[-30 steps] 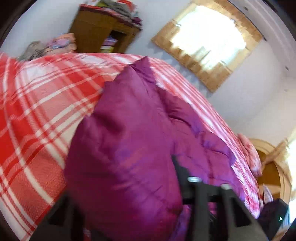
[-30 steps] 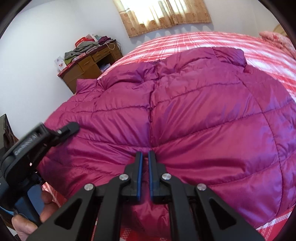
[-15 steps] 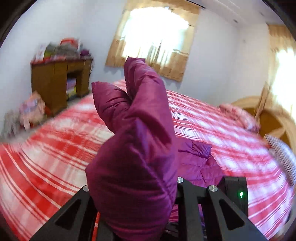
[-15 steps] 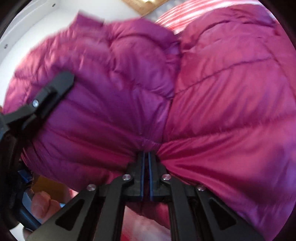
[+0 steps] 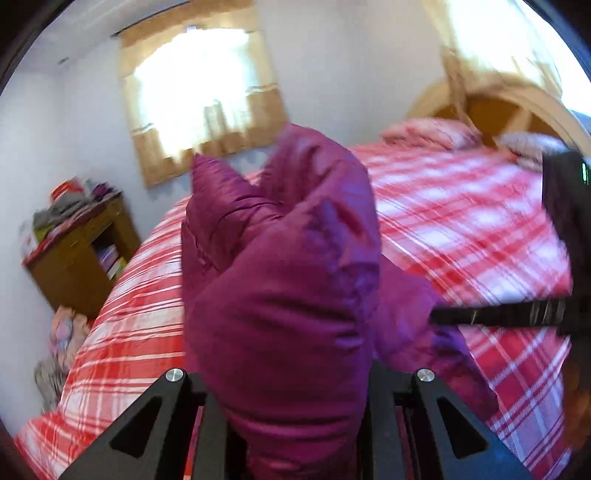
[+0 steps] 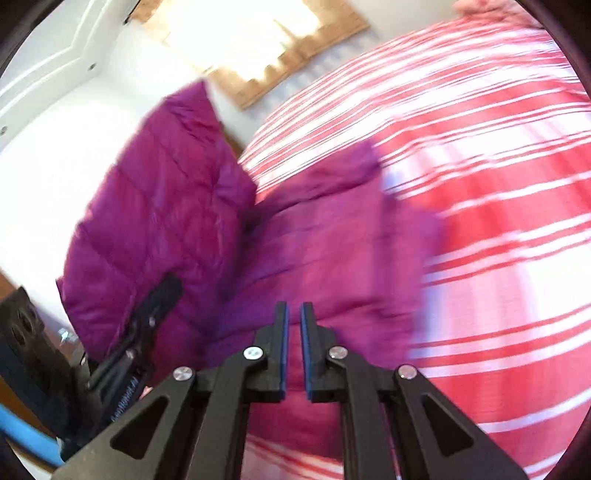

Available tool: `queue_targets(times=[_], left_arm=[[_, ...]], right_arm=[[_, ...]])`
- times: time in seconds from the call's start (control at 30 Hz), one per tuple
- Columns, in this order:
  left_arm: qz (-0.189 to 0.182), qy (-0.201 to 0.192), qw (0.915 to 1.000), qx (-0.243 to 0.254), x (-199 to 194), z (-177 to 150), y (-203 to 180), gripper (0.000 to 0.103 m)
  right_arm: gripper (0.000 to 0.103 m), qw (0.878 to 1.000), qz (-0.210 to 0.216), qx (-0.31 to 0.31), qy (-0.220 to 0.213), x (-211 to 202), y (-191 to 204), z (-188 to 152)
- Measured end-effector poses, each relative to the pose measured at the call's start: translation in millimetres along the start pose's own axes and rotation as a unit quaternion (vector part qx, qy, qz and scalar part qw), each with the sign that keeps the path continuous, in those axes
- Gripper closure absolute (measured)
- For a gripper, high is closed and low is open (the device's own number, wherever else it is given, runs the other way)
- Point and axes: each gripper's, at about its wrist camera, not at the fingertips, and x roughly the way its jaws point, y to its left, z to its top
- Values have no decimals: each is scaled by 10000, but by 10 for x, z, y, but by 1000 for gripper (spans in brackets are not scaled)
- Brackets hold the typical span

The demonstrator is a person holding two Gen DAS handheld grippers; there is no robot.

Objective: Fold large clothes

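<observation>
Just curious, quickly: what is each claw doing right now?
Left claw: just closed tighter, shut on the purple jacket.
Right claw: just opened slightly, nothing between its pads.

Wide bed (image 5: 461, 221) under a red-and-white plaid cover. Pink pillow (image 5: 428, 131) at the head edge, against the wooden headboard (image 5: 491, 107). Lower part of the purple quilted jacket (image 6: 332, 236) spread near the foot edge.

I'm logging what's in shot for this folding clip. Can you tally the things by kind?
Purple puffer jackets: 1
Red plaid bedcovers: 1
Pillows at the headboard: 2
Curtained windows: 2
Wooden cabinets: 1
Tools: 2, left and right
Total: 9
</observation>
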Motion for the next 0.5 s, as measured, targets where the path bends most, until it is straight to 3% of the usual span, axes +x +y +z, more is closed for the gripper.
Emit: queue_targets(times=[0.23,0.4,0.43,0.47,0.5], left_arm=[[-166,347,9957,842,196,-220,-628,84],[-45,231,9914,1290,287,-415,-868,83],[-22,194,9908,1342,293,-443,-892,83],[-39,159,9908,1343,293,-463,-895,83],[-76,128,9911,1320,306,-481,-911,83]], right_arm=[[91,9979,-485,339,-281,-319,-466,83],[87,9989,-240,337,-233,-294,-518,270],[84,9992,-162,282,-210,-261,-493,310],[71,9996,-91,218,-172,-226,-447,360],[48,9998,-72,150,-117,-200,-408,371]])
